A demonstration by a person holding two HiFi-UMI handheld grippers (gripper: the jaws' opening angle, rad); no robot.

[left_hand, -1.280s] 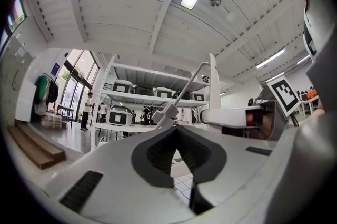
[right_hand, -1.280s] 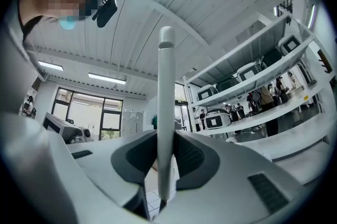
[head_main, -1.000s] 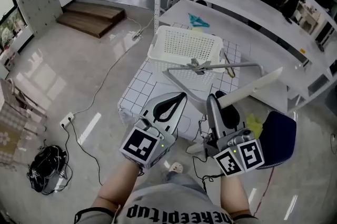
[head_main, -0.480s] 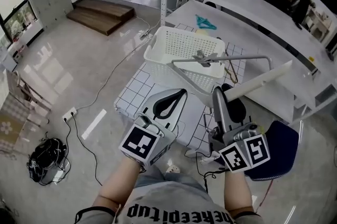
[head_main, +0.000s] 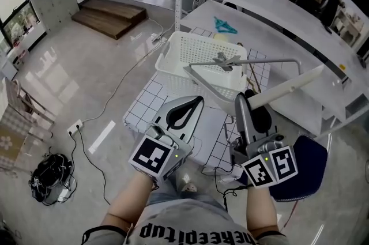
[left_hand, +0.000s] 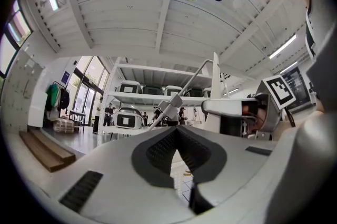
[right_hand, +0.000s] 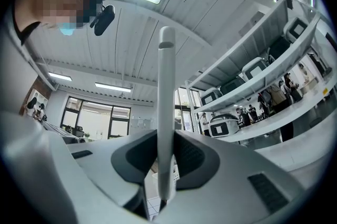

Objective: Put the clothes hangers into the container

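Two grippers pointed toward the far side. The left gripper (head_main: 195, 103) was pressed together and empty, near the left near corner of the basket (head_main: 196, 48). The basket stood just beyond both tools. The hanger (head_main: 259, 63) hung over its near part, the long bar running left to right across it, so the hanger probably needed to go a little farther and down. The right gripper (head_main: 245, 102) pinched the hanger's white arm, so it was the one placed to lower it.

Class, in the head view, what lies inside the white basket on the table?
The white basket shows only bare perforated floor and walls. The grey hanger held by the right gripper crosses its right side and covers that corner, so anything there is hidden.
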